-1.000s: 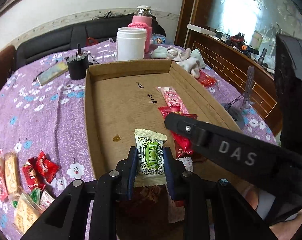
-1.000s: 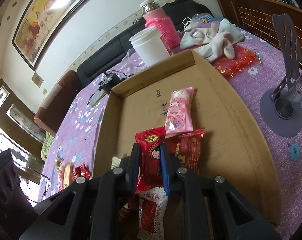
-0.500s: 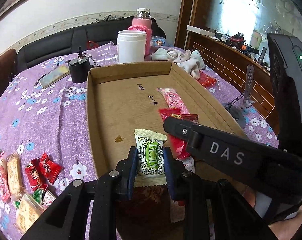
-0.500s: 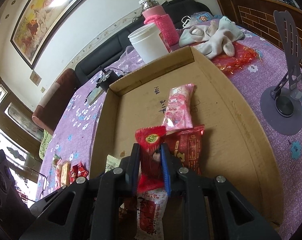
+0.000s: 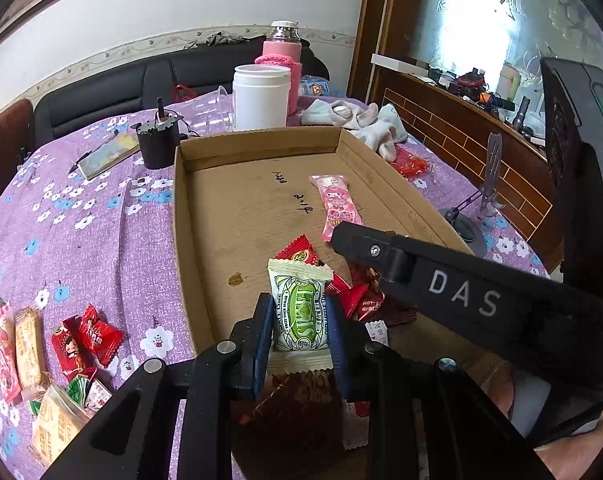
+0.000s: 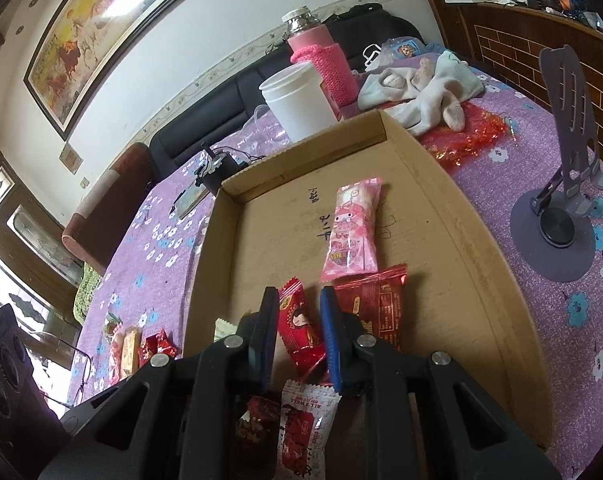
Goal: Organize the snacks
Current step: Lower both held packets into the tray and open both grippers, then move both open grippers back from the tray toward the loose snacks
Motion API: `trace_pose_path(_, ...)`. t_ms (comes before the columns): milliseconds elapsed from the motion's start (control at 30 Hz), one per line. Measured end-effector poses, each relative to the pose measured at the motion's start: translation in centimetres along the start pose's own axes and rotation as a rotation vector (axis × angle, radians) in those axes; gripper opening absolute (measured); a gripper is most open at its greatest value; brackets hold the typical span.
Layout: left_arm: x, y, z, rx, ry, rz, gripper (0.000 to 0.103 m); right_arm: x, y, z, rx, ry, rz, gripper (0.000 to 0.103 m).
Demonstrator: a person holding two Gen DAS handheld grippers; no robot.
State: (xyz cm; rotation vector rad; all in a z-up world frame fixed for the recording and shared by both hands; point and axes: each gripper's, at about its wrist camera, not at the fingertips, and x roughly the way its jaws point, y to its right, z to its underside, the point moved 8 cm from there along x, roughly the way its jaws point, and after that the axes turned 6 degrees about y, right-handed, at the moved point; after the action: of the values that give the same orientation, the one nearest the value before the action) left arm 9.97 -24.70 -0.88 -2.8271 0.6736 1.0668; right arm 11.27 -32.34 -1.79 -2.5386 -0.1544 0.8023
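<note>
My left gripper [image 5: 299,316] is shut on a green and white candy packet [image 5: 299,312], held over the near end of a shallow cardboard tray [image 5: 181,216]. My right gripper [image 6: 297,328] has opened; a small red candy packet [image 6: 299,328] lies loose on the tray floor between its spread fingers, also visible in the left wrist view [image 5: 301,252]. In the tray lie a pink bar wrapper [image 6: 353,232], a larger red packet [image 6: 377,304] and a white and red packet [image 6: 305,432]. The right gripper's arm [image 5: 461,296] crosses the left wrist view.
More snacks [image 5: 41,352] lie on the purple flowered tablecloth [image 5: 81,240] left of the tray. Behind the tray stand a white jar [image 5: 261,96], a pink flask [image 5: 281,52] and a black device [image 5: 157,140]. White cloth [image 6: 421,88] and a grey phone stand [image 6: 561,200] are right.
My right gripper's fingers have spread apart and let go of the small red packet, which now rests on the tray floor. My left gripper still holds the green packet, slightly shifted.
</note>
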Motion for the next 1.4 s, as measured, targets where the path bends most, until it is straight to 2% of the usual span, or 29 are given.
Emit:
trace_pose_path(100,-0.5,0.0,-0.2,-0.01,0.013,0.008,0.032,-0.2,0.1,-0.2,0.009,0.008,0.0,0.02)
trace_pose_path(167,-0.8,0.0,-0.4,-0.014,0.028,0.009,0.048,-0.4,0.1,-0.3,0.013,0.012,-0.003,0.02)
trace_pose_path(233,-1.3,-0.1,-0.6,-0.015,0.046,0.009,0.051,-0.7,0.1,-0.5,0.014,0.023,-0.002,0.02)
trace_pose_path(767,-2.1,-0.5,-1.3,-0.051,0.069,0.018,0.051,-1.4,0.3,-1.1,0.028,0.05,-0.004,0.021)
trace_pose_path(1000,-2.2,-0.8,-1.4,-0.057,0.071,0.014,0.051,-1.7,0.1,-1.3,0.028,0.058,-0.002,0.025)
trace_pose_path(1400,-3.1,-2.6,-2.1,-0.112,0.086,-0.005,0.051,-2.0,-0.5,-1.4,-0.006,0.073,0.006,0.025)
